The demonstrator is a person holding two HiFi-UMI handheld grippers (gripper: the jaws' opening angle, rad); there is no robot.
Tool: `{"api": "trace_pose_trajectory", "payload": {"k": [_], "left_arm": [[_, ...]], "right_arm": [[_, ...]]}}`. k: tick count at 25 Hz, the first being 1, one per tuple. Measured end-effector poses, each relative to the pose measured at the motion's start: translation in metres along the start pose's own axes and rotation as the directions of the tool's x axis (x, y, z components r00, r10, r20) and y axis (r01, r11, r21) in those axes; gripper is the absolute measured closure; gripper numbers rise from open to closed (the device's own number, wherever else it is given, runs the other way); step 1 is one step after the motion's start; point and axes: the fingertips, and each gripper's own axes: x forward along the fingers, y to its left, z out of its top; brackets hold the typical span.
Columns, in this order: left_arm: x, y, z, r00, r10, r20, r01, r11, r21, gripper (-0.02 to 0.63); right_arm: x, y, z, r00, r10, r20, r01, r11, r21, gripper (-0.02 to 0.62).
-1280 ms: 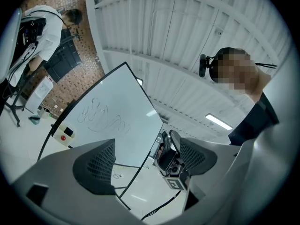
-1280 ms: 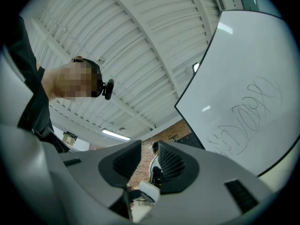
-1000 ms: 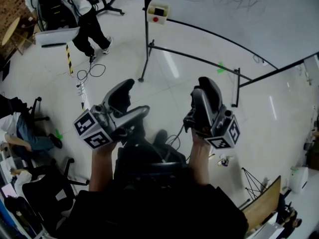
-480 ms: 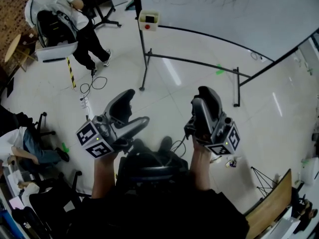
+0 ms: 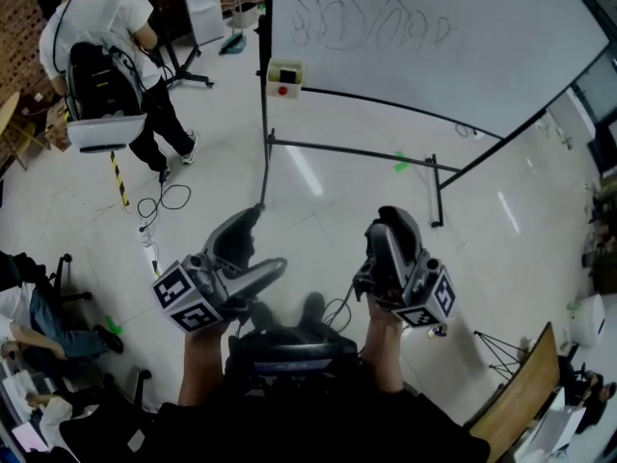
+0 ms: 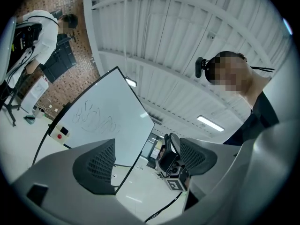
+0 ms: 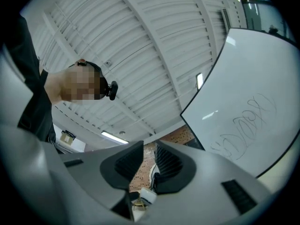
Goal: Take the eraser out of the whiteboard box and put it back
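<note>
Since a second ago the whiteboard [image 5: 415, 37] and its box [image 5: 284, 73] have slid lower and more fully into the head view. The left hand-held gripper [image 5: 267, 237] is released, its jaws wide and empty. The right hand-held gripper [image 5: 390, 222] has just been closing to a narrow gap with nothing between. The eraser is not visible; presumably it lies in the box, far ahead at the board's lower left corner. Reopen the right jaws before reaching, and come at the box from above.

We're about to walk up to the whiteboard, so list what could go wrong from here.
The stand's low bar lies between the person and the whiteboard: likely a trip hazard. The right gripper has just been closing its jaws, nothing between them; they may be too narrow for the eraser. Floor cables at left could snag a foot.
</note>
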Motion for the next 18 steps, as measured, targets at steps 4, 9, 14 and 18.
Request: {"api": "trace_pose_trajectory", "payload": {"k": [4,9,14,18], "left_arm": [[-0.022,0.006,0.003,1.000,-0.025,0.000,0.025,0.999,-0.035,0.176],[-0.044,0.020,-0.001,0.999,-0.049,-0.005,0.048,0.996,-0.076,0.176],[-0.048,0.017,0.002,0.998,-0.066,0.010,0.067,0.995,-0.077,0.176],[-0.052,0.009,0.015,0.998,-0.050,0.039,0.051,0.998,-0.025,0.176]], "right_arm": [[0.009,0.021,-0.013,1.000,-0.021,-0.018,0.021,1.000,-0.024,0.517],[0.015,0.041,-0.037,0.997,-0.046,-0.067,0.043,0.998,-0.037,0.525],[0.019,0.048,-0.043,0.995,-0.036,-0.089,0.031,0.998,-0.053,0.532],[0.032,0.056,-0.034,0.998,0.012,-0.067,-0.015,0.999,-0.047,0.535]]}}
